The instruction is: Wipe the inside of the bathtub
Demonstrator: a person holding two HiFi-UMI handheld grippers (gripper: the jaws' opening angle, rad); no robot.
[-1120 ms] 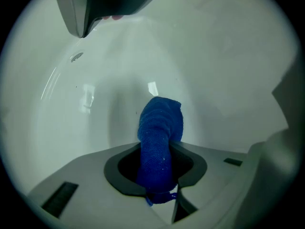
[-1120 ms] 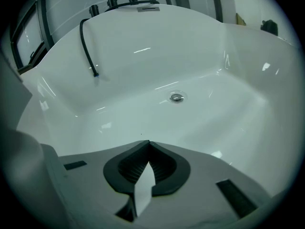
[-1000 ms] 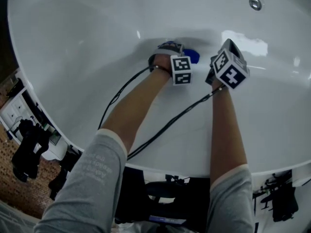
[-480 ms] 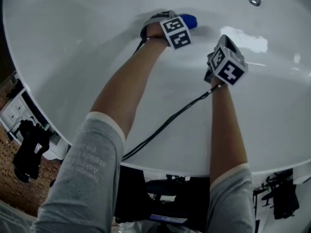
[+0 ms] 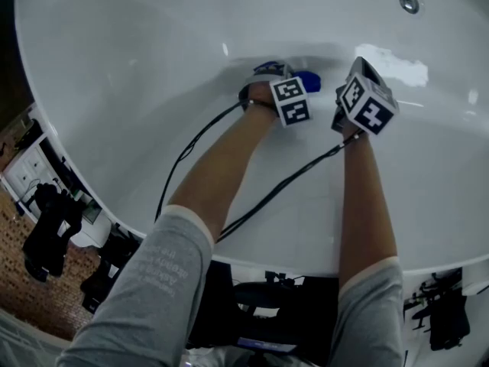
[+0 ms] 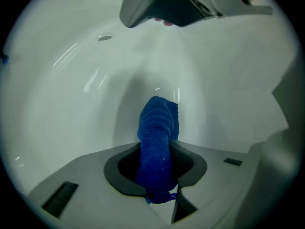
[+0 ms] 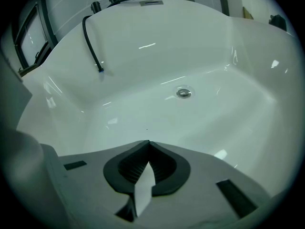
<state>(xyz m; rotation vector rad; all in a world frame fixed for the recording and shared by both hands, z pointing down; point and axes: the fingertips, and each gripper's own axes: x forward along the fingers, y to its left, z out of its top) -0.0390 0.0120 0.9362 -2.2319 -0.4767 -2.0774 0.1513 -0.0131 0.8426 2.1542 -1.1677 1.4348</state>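
Note:
A white bathtub [image 5: 130,75] fills the head view, and both arms reach down into it. My left gripper [image 5: 294,82] is shut on a blue cloth [image 5: 309,80], whose free end presses against the tub's inner wall. In the left gripper view the blue cloth [image 6: 157,142] sticks out between the closed jaws of the left gripper [image 6: 159,175] toward the white surface. To the right and just beside it hovers my right gripper [image 5: 345,98]. In its own view the right gripper [image 7: 147,149] has its tips touching, holding nothing, above the tub floor.
A chrome drain [image 7: 183,93] sits in the tub floor ahead of the right gripper; in the head view the drain [image 5: 409,3] lies at the far right. A black hose [image 7: 91,44] and taps hang at the tub's far rim. Black cables [image 5: 252,205] trail over the near rim.
The left gripper with the blue cloth swept up the far wall half a second ago and has come back down toward me. The right gripper has barely moved.

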